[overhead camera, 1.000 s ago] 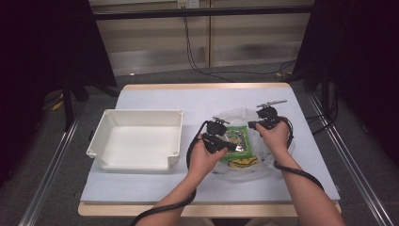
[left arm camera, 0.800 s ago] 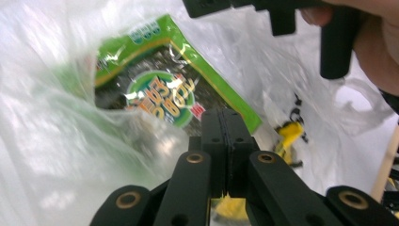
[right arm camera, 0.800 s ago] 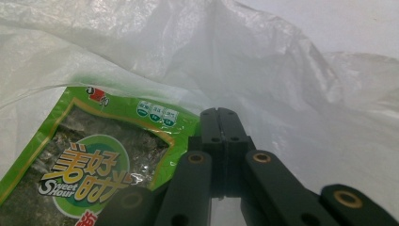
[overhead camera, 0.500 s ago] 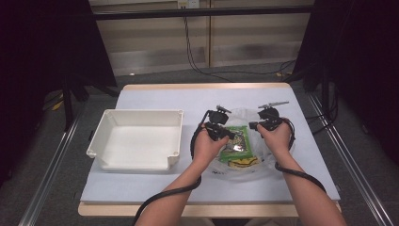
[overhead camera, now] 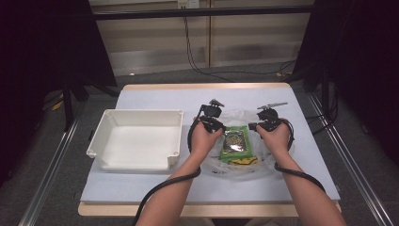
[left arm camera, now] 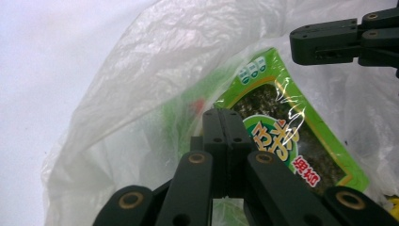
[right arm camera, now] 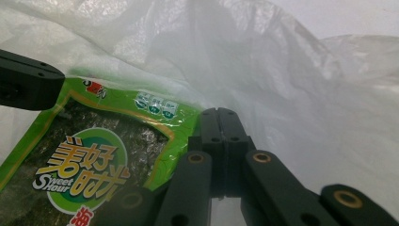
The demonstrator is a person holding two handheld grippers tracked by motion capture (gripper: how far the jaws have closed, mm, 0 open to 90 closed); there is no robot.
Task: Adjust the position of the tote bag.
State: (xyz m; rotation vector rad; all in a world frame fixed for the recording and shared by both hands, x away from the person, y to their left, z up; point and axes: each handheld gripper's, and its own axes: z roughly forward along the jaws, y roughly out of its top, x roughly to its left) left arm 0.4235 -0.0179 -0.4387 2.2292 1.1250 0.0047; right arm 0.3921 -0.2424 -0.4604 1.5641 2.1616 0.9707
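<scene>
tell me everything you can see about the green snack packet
The green snack packet is a flat, glossy foil-look pouch with a dark panel, a round logo and yellow lettering. It lies flat inside a thin clear plastic bag on the table, lengthwise away from the person, between the two grippers. Whether the jaws touch it is unclear.

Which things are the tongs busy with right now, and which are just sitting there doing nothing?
In use:
- left tongs, jaws shut at the plastic bag
- right tongs, jaws shut at the bag too
- clear plastic bag
- green snack packet lying on the bag

Just sitting there:
- white tray, empty, left of the hands
- table
</scene>
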